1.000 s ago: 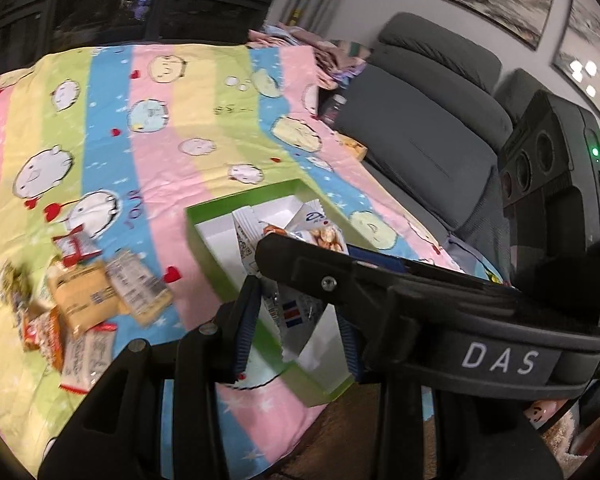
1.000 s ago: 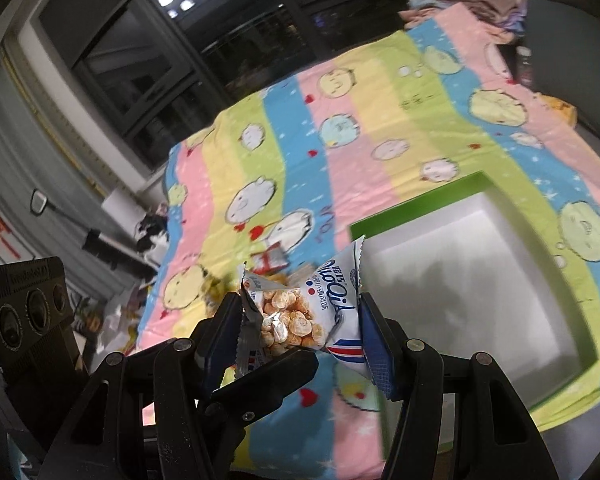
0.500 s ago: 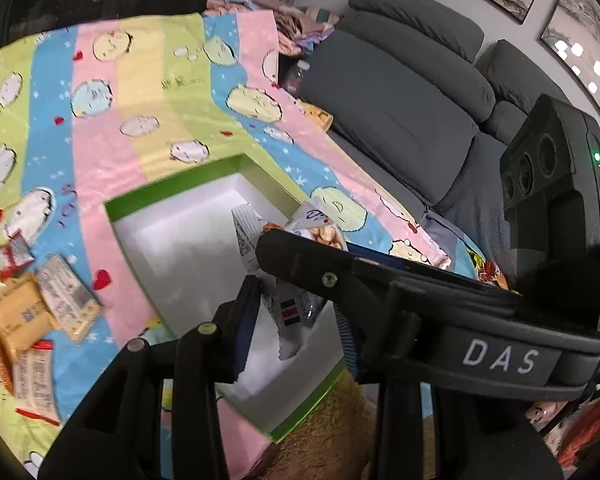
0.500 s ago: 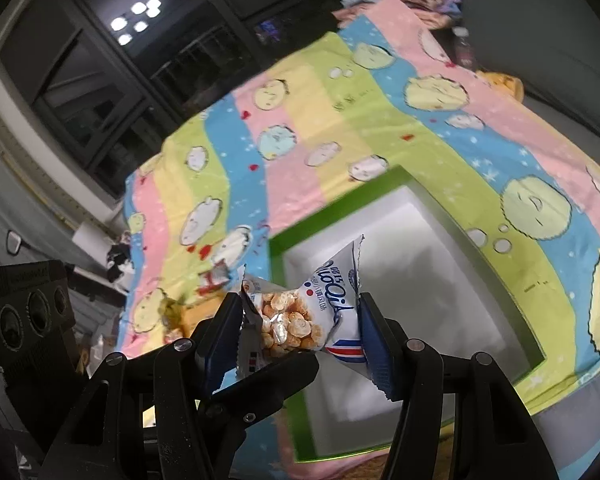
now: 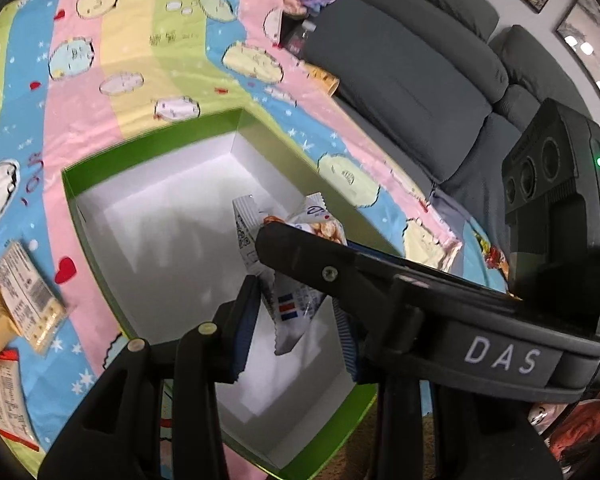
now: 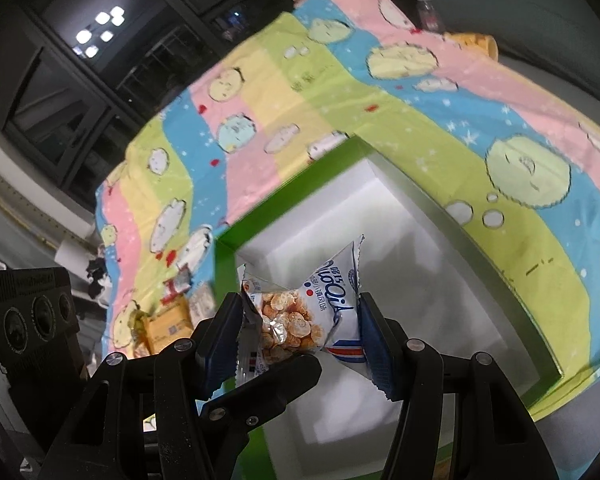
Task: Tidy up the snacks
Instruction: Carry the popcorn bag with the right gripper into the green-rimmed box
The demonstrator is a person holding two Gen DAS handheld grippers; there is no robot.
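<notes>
My right gripper (image 6: 300, 332) is shut on a white snack packet (image 6: 308, 312) printed with small round biscuits, held above the inside of the green box (image 6: 260, 220) with a white interior. In the left wrist view the same packet (image 5: 288, 280) hangs between my left gripper's (image 5: 296, 328) blue pads, with the right gripper's black body crossing in front. I cannot tell whether the left pads press the packet. The green box (image 5: 148, 140) lies below, its white floor bare.
Several snack packets (image 5: 24, 300) lie on the striped cartoon cloth left of the box, also in the right wrist view (image 6: 168, 320). A grey sofa (image 5: 412, 64) runs along the right. A yellow item (image 5: 324, 78) and a bottle lie at the cloth's far edge.
Both grippers have moved with the packet from beside the box to over its interior. The box has grown larger in both views. The loose packets have slid to the left edge.
</notes>
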